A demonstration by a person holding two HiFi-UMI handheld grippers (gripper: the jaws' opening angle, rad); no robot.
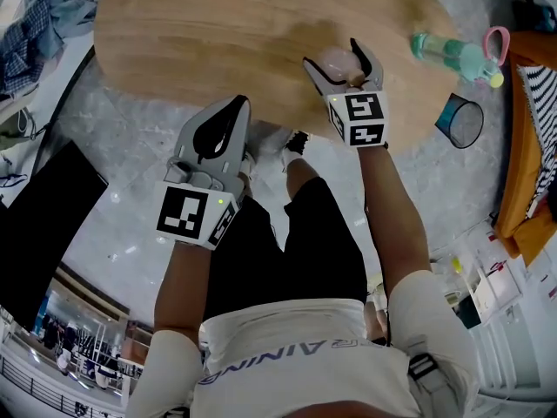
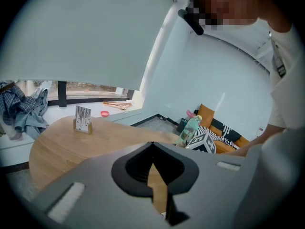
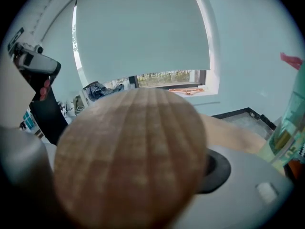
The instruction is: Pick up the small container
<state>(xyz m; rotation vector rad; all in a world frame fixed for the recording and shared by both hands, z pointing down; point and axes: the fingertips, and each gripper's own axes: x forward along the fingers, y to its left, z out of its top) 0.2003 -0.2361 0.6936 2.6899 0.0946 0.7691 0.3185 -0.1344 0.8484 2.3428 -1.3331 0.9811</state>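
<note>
**A:** What is the left gripper (image 1: 237,104) doing?

**B:** It is hovering at 11 o'clock from the person, at the near edge of the table (image 1: 218,33). Its jaws are pressing together with nothing between them.

**A:** And the right gripper (image 1: 334,52)?

**B:** That one is reaching over the table at 1 o'clock, and its jaws are clamping the container (image 3: 128,161) from both sides. The round wooden lid is filling most of the right gripper view. Whether the container is resting on the table or hanging clear of it, I cannot tell.

**A:** What is lying beyond?

**B:** A bottle (image 1: 448,53) is lying on its side on the table, at 3 o'clock from the container and apart from it. A dark bin (image 1: 461,122) is standing on the floor at 4 o'clock. Farther off, a card stand (image 2: 82,119) is standing upright on the far side of the table, and clothes (image 1: 43,16) are piling up at 10 o'clock.
</note>
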